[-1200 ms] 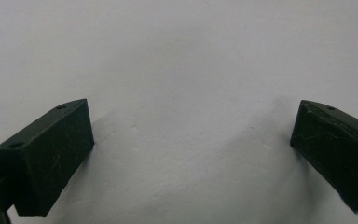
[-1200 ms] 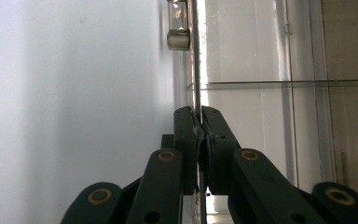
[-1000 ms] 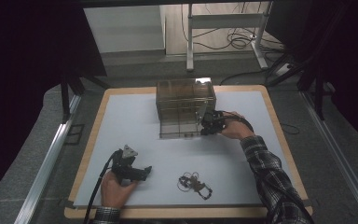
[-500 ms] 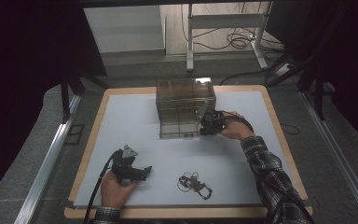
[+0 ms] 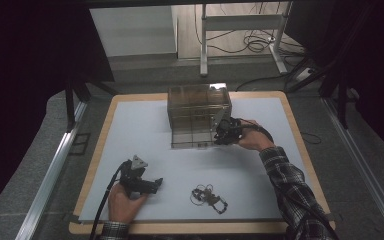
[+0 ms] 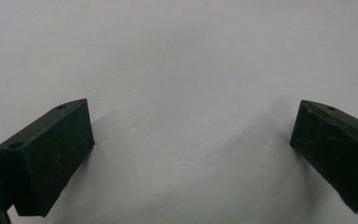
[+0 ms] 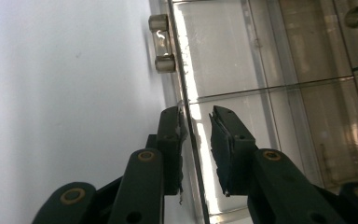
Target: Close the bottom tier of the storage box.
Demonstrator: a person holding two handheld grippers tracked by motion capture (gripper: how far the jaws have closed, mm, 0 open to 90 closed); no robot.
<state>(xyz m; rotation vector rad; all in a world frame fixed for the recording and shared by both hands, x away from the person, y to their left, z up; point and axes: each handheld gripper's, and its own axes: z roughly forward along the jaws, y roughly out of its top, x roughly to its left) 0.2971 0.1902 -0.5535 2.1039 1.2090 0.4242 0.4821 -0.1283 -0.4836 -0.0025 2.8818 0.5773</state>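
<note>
White tabletop (image 5: 145,135) carrying a clear plastic box (image 5: 198,114) at its far middle, right gripper (image 7: 196,128) just easing its jaws apart astride the box's door edge, left gripper (image 5: 152,186) resting wide open near the front.

The clear smoky acrylic box with inner dividers (image 5: 198,114) stands upright at my table's far middle. Its hinged door edge (image 7: 193,140) sits between my jaws.

No text, label, brand, number or sign could be read anywhere: not on the clear box (image 5: 198,115), the mat (image 5: 145,140) or either gripper.
</note>
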